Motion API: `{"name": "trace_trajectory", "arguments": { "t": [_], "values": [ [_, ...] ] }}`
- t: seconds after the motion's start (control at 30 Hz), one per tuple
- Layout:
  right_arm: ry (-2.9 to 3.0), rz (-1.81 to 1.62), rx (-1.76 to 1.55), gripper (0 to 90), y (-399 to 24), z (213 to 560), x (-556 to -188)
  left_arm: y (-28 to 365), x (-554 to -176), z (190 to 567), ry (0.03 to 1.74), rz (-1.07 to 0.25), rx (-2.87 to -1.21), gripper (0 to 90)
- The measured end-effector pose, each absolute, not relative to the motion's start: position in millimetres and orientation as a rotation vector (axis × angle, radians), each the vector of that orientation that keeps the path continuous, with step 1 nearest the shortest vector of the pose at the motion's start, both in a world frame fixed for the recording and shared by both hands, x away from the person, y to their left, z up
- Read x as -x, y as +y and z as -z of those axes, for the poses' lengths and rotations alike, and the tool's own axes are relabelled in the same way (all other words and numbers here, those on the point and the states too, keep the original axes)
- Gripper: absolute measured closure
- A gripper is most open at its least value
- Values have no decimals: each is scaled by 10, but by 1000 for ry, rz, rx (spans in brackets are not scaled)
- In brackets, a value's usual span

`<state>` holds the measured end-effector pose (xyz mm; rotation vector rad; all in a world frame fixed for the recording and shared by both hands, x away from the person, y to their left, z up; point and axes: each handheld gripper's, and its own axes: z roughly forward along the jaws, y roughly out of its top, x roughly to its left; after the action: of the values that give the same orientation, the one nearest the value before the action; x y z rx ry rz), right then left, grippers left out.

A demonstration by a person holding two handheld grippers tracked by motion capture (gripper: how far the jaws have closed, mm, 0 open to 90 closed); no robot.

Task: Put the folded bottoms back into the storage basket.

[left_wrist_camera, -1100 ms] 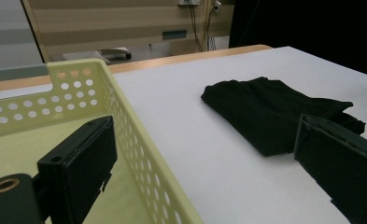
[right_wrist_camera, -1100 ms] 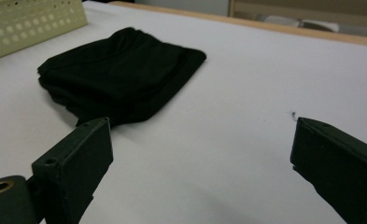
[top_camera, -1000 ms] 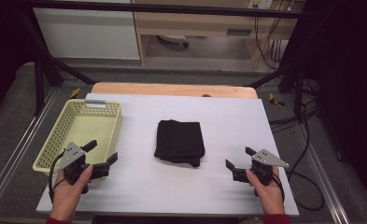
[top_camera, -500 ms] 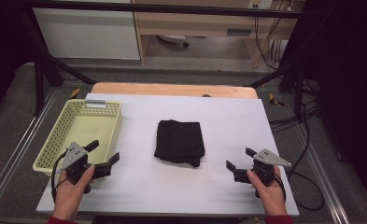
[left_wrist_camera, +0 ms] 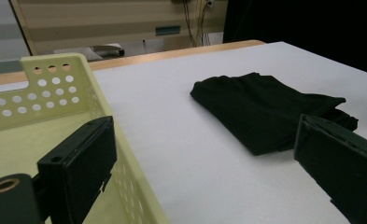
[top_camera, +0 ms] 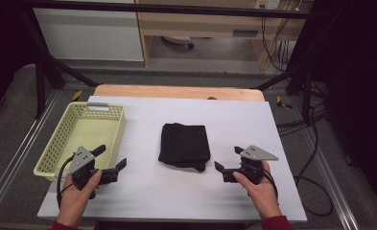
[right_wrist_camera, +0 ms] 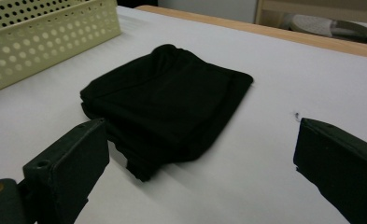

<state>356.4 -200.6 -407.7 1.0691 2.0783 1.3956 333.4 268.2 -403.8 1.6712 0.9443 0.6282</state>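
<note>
Black folded cloth [top_camera: 184, 146] is lying flat on the white table [top_camera: 176, 199], near the middle of the high view frame, with nothing touching it. In the left gripper view the cloth [left_wrist_camera: 260, 109] is sitting in the right half of the frame, and in the right gripper view it [right_wrist_camera: 167, 98] is occupying the centre, its folded layers showing along the near edge.

At the lower left of the high view, a hand is holding the left gripper [top_camera: 110, 162] just above the table, its fingers standing wide apart and gripping nothing. It is sitting just beside the near right corner of the pale yellow perforated basket [top_camera: 49, 158], which is resting on the left part of the table. In the left gripper view the basket wall [left_wrist_camera: 55, 93] is rising in the left half of the frame, between the two black fingers.

At the lower right of the high view, the other hand is holding the right gripper [top_camera: 228, 159], its fingers likewise spread apart and empty, pointing toward the cloth and lying near its lower right corner without touching it. In the right gripper view the basket [right_wrist_camera: 41, 37] is showing at the upper left.
</note>
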Motion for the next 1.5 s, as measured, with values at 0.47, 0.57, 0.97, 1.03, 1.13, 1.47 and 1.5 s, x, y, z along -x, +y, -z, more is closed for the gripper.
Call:
{"name": "trace_trajectory", "arguments": {
  "t": [0.47,0.57,0.97,1.03,1.13,1.47,1.5],
  "values": [
    [2252,-1353,-955,66,-1465,4214,-3837,2671,-3333,4041,950,-632,-1682,61],
    [2274,-1344,-946,68,-1425,4238,-3856,2672,-3329,4041,950,-632,-1684,62],
    [2345,-1263,-947,91,-1341,4407,-3935,2672,-3332,4046,957,-627,-1689,63],
    [2354,-1257,-948,91,-1340,4438,-3944,2667,-3331,4049,957,-625,-1695,63],
    [2375,-1236,-944,90,-1323,4473,-3948,2667,-3332,4050,957,-625,-1694,63],
    [2403,-1138,-933,113,-1285,4566,-3950,2670,-3330,4049,959,-624,-1694,63],
    [2402,-1126,-933,121,-1281,4575,-3951,2670,-3330,4049,959,-624,-1694,64]
  ]
}}
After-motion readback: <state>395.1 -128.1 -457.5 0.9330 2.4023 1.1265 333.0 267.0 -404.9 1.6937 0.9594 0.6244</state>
